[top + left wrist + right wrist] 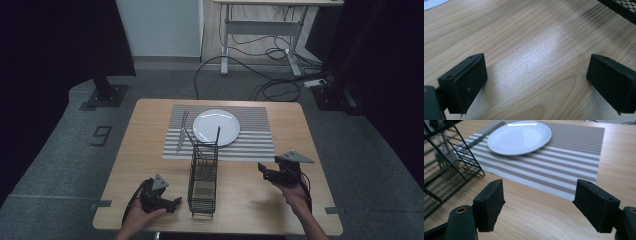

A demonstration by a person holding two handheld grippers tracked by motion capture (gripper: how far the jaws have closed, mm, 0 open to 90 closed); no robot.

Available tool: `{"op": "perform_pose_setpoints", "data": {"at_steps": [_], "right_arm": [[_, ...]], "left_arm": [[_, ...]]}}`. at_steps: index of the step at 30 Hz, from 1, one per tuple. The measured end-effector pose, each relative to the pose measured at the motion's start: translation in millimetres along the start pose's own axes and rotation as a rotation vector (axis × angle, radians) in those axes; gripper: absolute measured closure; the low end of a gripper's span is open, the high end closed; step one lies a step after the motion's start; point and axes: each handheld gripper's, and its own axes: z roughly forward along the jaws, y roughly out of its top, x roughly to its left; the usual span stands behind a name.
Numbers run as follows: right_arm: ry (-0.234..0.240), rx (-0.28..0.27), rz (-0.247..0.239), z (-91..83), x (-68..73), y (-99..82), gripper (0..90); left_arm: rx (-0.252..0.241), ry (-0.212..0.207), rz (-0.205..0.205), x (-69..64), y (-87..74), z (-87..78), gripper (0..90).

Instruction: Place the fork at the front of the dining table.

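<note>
A white plate (216, 127) (519, 136) lies on a striped placemat (250, 140) (574, 152) at the far middle of the wooden table (145, 145). A knife (181, 134) (484, 135) rests on the mat left of the plate. A black wire rack (203, 180) (439, 167) stands in front of the mat, with a fork (445, 157) leaning inside it. My left gripper (175, 202) (536, 82) is open, low over bare wood just left of the rack. My right gripper (261, 169) (539, 202) is open, right of the rack, facing the mat.
The rack's mesh corner (621, 8) is close at the upper right in the left gripper view. Beyond the table stand a metal-legged desk (260, 30), floor cables (270, 80) and dark stands (106, 92). Bare wood lies on both sides of the rack.
</note>
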Motion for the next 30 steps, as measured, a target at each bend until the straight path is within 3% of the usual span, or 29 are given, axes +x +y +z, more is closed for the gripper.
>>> {"op": "perform_pose_setpoints", "data": {"at_steps": [14, 30], "right_arm": [[0.059, -0.029, -0.013, 16.4, 24.1, 35.6, 28.1], [0.108, -0.032, -0.054, 34.3, 50.7, 57.0, 29.2]], "left_arm": [[0.000, 0.001, 0.000, 0.0, 0.0, -0.1, 3.2], [-0.002, 0.001, -0.003, -0.2, -0.1, 0.0, 3.2]]}}
